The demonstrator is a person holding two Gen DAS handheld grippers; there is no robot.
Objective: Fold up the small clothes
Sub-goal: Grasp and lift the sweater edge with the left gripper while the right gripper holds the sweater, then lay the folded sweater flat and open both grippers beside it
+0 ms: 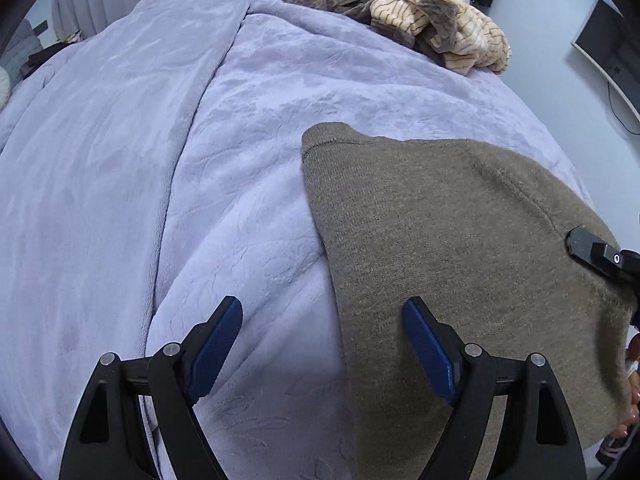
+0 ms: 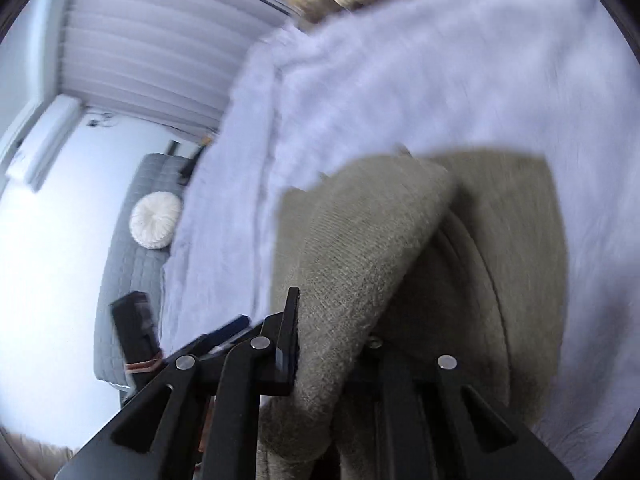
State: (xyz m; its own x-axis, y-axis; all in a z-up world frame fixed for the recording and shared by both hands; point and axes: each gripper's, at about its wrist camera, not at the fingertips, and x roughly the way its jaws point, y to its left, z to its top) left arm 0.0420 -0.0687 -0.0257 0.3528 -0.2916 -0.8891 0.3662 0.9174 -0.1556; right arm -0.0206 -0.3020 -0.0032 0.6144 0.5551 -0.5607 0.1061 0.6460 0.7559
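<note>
A brown knit garment [image 1: 460, 240] lies on the lilac plush blanket [image 1: 240, 140] that covers the bed. My left gripper [image 1: 324, 320] hangs over the garment's left edge, wide open and holding nothing; one blue pad is above the blanket, the other above the knit. In the left wrist view my right gripper [image 1: 600, 254] shows at the right edge, over the garment. In the right wrist view, which is blurred, my right gripper [image 2: 336, 320] is shut on a raised fold of the garment [image 2: 372, 240]. That fold drapes over the jaws and hides the right finger's tip.
A heap of beige striped and brown clothes [image 1: 420, 20] lies at the bed's far end. A dark monitor [image 1: 608, 52] stands off to the right. A grey sofa with a round white cushion [image 2: 156, 220] stands beside the bed, with pleated curtains [image 2: 160, 40] behind.
</note>
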